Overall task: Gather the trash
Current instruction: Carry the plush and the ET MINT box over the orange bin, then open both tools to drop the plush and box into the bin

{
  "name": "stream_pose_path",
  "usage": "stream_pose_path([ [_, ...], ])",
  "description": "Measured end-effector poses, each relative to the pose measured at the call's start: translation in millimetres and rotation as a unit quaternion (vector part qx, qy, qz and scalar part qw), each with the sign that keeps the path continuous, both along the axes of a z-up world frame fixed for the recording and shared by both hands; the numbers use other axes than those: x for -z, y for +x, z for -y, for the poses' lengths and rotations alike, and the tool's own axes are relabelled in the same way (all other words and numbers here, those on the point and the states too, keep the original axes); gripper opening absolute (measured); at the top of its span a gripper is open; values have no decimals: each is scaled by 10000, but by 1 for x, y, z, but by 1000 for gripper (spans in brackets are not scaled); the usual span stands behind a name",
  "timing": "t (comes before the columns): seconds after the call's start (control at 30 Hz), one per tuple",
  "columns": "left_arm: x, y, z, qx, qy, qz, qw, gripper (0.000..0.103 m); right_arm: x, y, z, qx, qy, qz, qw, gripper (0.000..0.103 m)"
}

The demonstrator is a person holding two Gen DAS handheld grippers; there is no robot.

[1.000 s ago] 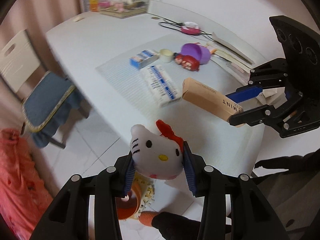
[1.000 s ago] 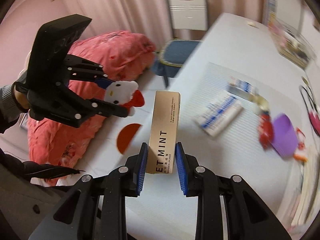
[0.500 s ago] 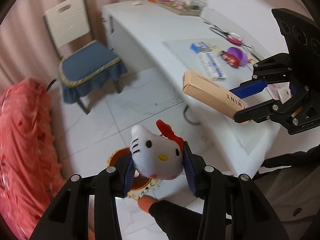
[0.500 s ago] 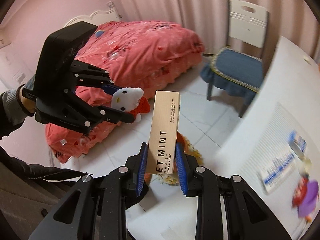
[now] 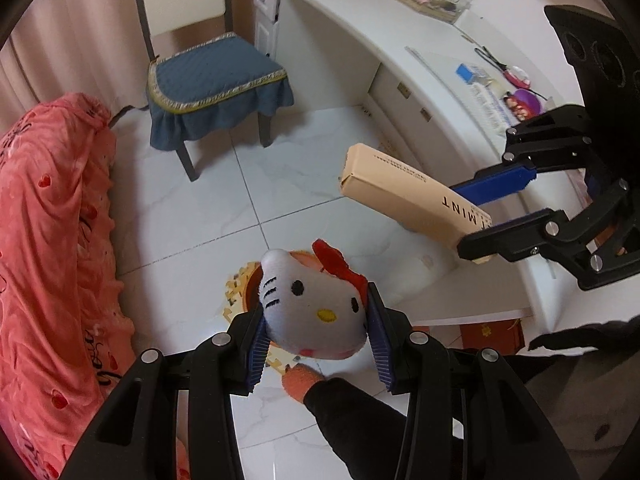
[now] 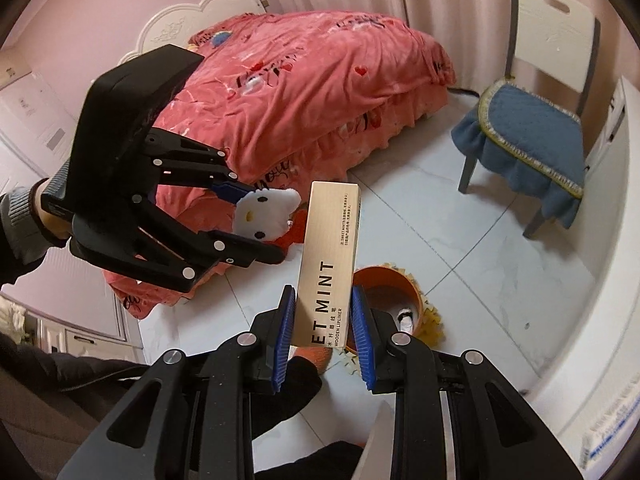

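Above the orange bin (image 6: 386, 300) on the floor, left gripper (image 5: 316, 334) fingers are squeezing a plush cat head (image 5: 314, 312); right gripper (image 6: 322, 334) fingers are clamping a tan box (image 6: 330, 264).

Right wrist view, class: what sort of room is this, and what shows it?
Probably a bedroom: a bed with a pink quilt, a white desk and a cushioned chair.

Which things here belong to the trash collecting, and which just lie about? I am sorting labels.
Job: tan cardboard box in right gripper; white plush cat toy in left gripper; orange round bin.
Lying about: blue-cushioned chair; pink bedspread.
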State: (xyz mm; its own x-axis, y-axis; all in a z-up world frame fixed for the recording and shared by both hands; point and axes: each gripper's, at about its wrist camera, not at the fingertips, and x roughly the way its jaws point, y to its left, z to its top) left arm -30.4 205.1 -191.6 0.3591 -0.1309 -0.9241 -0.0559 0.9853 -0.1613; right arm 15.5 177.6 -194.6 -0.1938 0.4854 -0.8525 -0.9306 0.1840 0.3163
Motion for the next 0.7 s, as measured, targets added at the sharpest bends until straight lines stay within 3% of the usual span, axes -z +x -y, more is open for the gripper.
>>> stream_pose_path([
  [0.3,49,14,-32,17,-227,-172,9996,46,61,10,-31,328,-293,-177,9989,29],
  [0.7,127,31,-41,175,-558,-542,9968,47,170,29,-51,776,-870,-476,9920,29],
])
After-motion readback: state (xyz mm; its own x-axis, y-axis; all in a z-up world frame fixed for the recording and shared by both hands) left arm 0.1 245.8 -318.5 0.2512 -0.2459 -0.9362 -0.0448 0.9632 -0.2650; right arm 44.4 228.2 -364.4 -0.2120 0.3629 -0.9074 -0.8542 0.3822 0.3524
